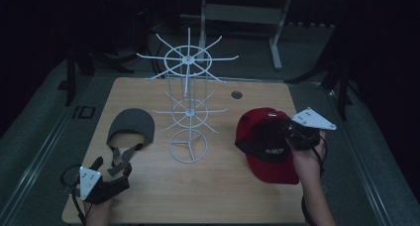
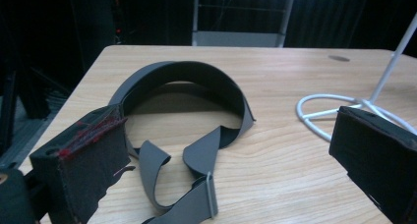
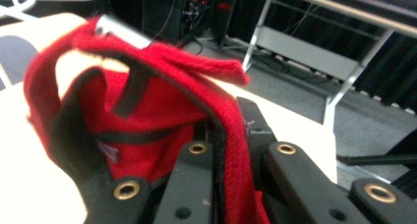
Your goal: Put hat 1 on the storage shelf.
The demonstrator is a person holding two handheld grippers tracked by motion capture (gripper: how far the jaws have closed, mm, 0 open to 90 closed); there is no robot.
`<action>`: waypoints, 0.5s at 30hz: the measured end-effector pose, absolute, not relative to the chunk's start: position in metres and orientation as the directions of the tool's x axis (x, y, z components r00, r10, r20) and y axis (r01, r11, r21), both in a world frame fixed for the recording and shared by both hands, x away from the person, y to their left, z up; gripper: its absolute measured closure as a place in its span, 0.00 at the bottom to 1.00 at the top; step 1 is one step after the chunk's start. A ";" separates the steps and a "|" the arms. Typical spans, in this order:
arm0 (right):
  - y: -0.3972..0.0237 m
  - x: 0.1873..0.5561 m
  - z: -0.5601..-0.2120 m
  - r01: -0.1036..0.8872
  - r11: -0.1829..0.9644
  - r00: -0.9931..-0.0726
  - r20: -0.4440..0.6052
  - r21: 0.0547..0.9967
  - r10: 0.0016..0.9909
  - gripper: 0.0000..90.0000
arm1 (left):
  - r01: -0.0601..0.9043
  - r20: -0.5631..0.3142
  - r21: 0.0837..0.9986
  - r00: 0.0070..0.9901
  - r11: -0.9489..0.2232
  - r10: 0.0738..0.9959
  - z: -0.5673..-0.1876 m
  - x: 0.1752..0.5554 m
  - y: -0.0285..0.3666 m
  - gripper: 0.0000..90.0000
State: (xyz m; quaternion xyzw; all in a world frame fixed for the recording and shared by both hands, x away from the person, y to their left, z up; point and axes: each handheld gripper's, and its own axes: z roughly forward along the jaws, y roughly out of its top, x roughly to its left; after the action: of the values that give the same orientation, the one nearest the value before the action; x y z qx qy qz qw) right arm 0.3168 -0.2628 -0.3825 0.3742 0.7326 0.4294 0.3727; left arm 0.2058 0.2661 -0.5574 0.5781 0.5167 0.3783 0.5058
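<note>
A red cap [image 1: 265, 146] hangs above the right side of the wooden table, dark inside facing up. My right gripper [image 1: 291, 134] is shut on its rim. In the right gripper view the red fabric [image 3: 147, 101] is pinched between the closed jaws of the right gripper [image 3: 228, 130]. A grey cap [image 1: 131, 127] lies on the left of the table with its straps loose toward me. My left gripper [image 1: 116, 167] rests just in front of those straps, open. In the left gripper view the grey cap [image 2: 182, 74] lies ahead of the left gripper [image 2: 231, 135], with nothing gripped.
A white wire display rack [image 1: 188, 112] with two tiers of radial hooks stands mid-table between the caps; its ring base [image 2: 334, 111] is near my left gripper's right jaw. The table [image 1: 208, 186] has a small round grommet [image 1: 236, 94] at the back. A grey frame [image 1: 277, 32] stands beyond.
</note>
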 end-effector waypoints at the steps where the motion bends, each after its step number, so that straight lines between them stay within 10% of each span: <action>1: -0.264 0.316 -0.380 0.221 0.353 -0.440 -0.230 0.909 0.868 0.95 | 0.218 -0.093 0.975 0.185 0.051 0.978 -0.557 0.206 0.266 0.02; 15: -0.267 0.301 -0.349 0.158 0.342 -0.434 -0.246 0.926 0.867 0.95 | 0.277 -0.123 0.960 0.274 0.044 0.954 -0.535 0.197 0.242 0.02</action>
State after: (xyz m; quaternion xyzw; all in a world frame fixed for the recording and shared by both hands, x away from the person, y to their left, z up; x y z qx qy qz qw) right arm 0.3012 -0.2670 -0.3493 0.3570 0.7177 0.4491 0.3947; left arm 0.1965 0.2421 -0.5348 0.6087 0.5055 0.3279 0.5161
